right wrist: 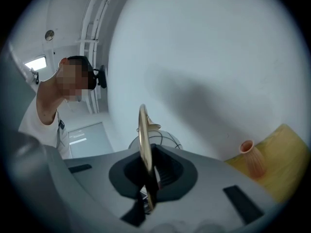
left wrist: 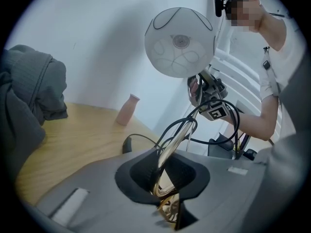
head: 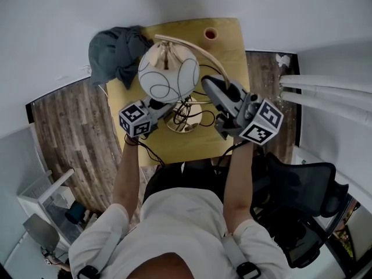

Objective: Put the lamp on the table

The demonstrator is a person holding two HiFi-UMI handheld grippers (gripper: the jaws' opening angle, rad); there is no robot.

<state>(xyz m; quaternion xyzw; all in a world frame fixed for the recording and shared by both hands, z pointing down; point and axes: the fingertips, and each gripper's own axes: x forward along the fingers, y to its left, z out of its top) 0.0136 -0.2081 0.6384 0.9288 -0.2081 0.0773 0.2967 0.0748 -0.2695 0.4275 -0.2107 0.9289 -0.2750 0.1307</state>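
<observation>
The lamp has a white globe shade [head: 168, 71] with black line patterns, a thin arched gold arm [head: 209, 54] and a gold base [head: 186, 121] resting on the yellow wooden table [head: 229, 45]. My right gripper [head: 212, 86] is shut on the gold arm [right wrist: 144, 144], which runs edge-on between its jaws. My left gripper [head: 167, 106] is low by the base. The gold stem [left wrist: 170, 154] stands between its jaws, and a pale gap shows beside it, so the jaws are open. The lamp's black cable [left wrist: 214, 113] loops around the stem.
A small pink vase [head: 210, 34] stands at the table's far edge. A grey cloth bundle [head: 116, 54] lies on the far left corner. A black office chair [head: 302, 202] is at my right. White walls close in behind the table.
</observation>
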